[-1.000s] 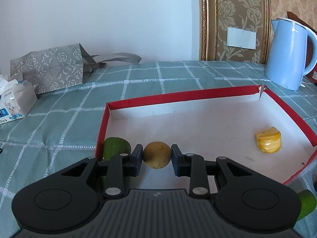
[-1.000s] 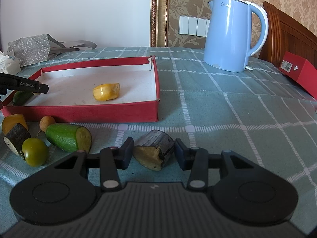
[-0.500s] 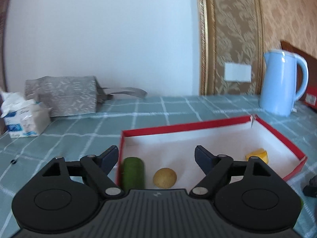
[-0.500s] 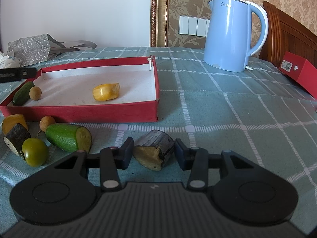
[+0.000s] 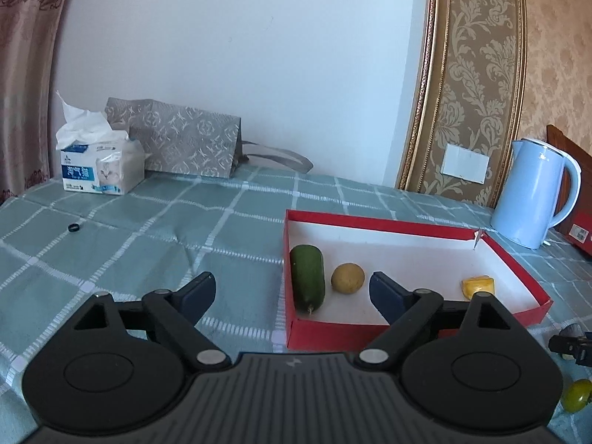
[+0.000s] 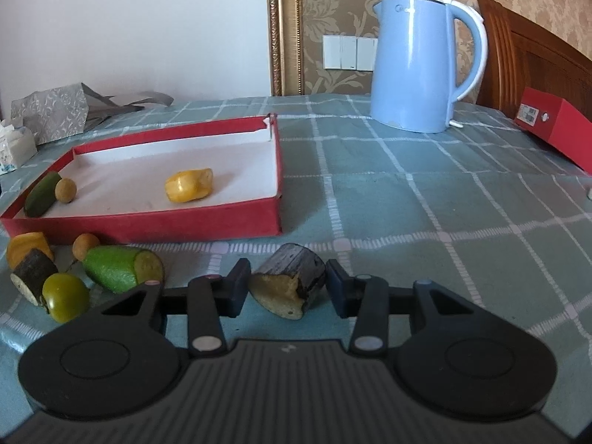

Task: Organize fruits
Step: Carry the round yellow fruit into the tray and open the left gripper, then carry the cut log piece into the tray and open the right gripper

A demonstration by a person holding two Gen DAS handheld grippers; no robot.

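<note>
On the checked cloth (image 5: 155, 244), far left, stand a tissue pack (image 5: 98, 170) and a grey bag (image 5: 181, 140). Nearer, the left gripper (image 5: 292, 292) hangs wide open and holds nothing, just short of the red tray (image 5: 370, 329). Inside the tray lie a cucumber (image 5: 307, 277) at the left wall, a brown ball (image 5: 347, 278) touching or just beside it, and a yellow piece (image 5: 478, 287) further right. Near the tray's front wall sit loose fruits, among them a green tomato (image 6: 64, 297) and a cut avocado (image 6: 122, 268). Right of these, the right gripper (image 6: 286, 288) brackets a dark-skinned chunk (image 6: 290, 285) on the cloth, jaws close on both sides; contact I cannot tell. Far right stands a blue kettle (image 6: 414, 63).
</note>
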